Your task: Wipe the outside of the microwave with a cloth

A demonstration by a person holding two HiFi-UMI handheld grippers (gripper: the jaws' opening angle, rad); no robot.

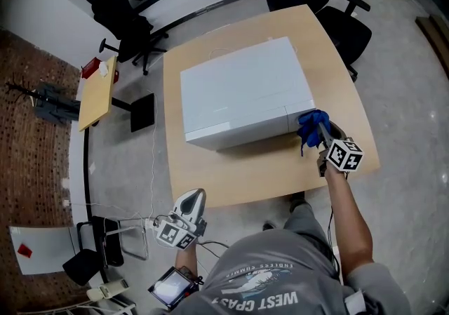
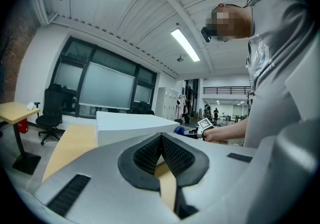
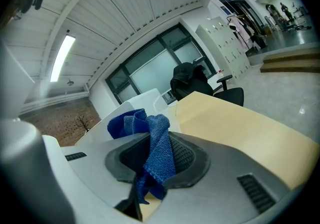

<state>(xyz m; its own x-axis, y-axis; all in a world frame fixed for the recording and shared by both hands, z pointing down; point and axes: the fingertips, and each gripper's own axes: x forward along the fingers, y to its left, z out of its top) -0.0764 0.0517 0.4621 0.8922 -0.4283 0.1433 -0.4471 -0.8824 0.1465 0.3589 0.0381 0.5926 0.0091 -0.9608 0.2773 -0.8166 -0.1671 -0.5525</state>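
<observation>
Clamping blue cloth (image 1: 307,126), right gripper (image 3: 159,154) at microwave (image 1: 242,92); shirt (image 1: 277,271) print "WEST"

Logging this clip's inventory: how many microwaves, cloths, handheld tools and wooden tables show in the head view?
Microwave: 1
Blue cloth: 1
Tools: 2 (left tool, right tool)
Wooden tables: 2 (large table, small table)
Total: 6

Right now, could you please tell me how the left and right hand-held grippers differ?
The left hand-held gripper is shut and empty; the right hand-held gripper is shut on the blue cloth. The left hand-held gripper hangs off the table, over the floor; the right hand-held gripper is at the microwave's corner. Both carry marker cubes.
</observation>
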